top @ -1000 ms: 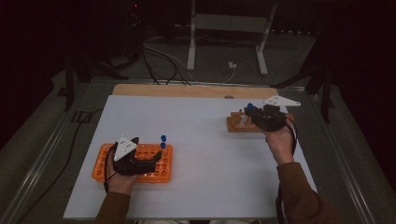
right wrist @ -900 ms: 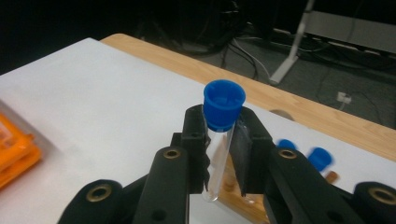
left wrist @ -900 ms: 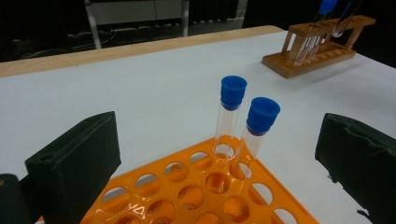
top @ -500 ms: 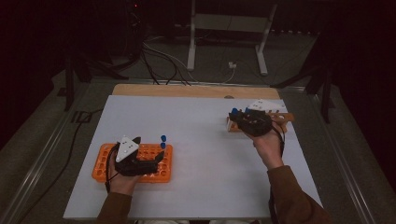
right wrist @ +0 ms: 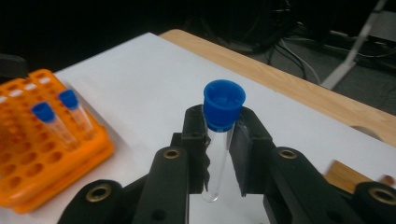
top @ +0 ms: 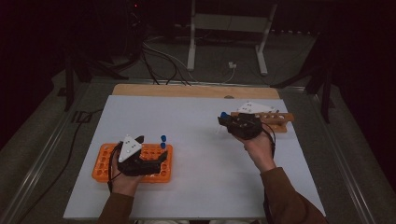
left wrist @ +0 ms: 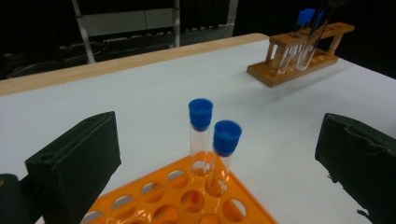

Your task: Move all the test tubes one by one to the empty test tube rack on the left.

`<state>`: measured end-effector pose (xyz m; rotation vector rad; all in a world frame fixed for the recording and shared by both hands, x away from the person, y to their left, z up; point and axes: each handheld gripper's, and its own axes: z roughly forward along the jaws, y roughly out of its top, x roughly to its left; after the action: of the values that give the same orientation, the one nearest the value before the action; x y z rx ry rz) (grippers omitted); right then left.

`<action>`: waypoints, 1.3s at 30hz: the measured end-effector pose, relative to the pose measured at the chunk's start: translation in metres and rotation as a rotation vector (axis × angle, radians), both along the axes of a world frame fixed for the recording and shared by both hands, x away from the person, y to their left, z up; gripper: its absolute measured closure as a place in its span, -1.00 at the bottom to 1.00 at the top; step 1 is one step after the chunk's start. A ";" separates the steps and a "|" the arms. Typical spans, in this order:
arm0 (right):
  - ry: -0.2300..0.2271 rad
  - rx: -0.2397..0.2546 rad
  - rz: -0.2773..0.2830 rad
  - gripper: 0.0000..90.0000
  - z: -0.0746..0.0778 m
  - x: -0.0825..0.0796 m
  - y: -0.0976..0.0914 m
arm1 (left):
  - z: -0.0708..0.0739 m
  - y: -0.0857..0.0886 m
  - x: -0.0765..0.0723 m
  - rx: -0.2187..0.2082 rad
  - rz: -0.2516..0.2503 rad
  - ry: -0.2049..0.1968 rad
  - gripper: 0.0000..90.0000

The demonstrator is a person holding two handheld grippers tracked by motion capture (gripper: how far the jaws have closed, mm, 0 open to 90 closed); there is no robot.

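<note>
Right gripper (right wrist: 218, 154): jaws clamped on a clear test tube (right wrist: 217, 158) with a blue cap, held just under the cap, the tube upright between the pads and hanging free above the white table sheet (top: 196, 121). In the high view this gripper sits just left of the wooden rack (top: 275, 122) at the far right; tube looks clear of the rack, though the view is dim there.

Left gripper (left wrist: 219, 154): jaws wide apart, nothing between the pads, resting at the orange rack (left wrist: 187, 200) near the front left. Two blue-capped tubes (left wrist: 201, 135) stand in that rack's corner holes, side by side. More capped tubes stand in the wooden rack.
</note>
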<state>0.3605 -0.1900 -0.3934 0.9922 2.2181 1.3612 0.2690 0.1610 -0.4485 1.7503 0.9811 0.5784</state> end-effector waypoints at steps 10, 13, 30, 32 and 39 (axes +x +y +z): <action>0.014 0.051 0.063 0.69 0.001 -0.008 0.017 | 0.018 -0.022 -0.006 0.000 -0.054 -0.016 -0.98; 0.023 0.069 0.082 0.69 0.002 -0.010 0.021 | 0.025 -0.033 -0.006 0.006 -0.086 -0.020 -0.98; 0.040 0.090 0.183 0.69 0.010 -0.026 0.042 | 0.034 -0.100 0.021 0.035 -0.171 0.012 -0.26; 0.036 0.090 0.193 0.69 0.012 -0.027 0.044 | 0.032 -0.101 0.026 0.018 -0.160 0.026 -0.03; 0.045 0.080 0.222 0.69 0.012 -0.031 0.049 | 0.029 -0.105 0.030 0.025 -0.171 0.011 0.37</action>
<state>0.3297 -0.1406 -0.3809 0.8295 2.3819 1.5475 0.2988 0.0560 -0.4193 1.8399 0.8251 0.4731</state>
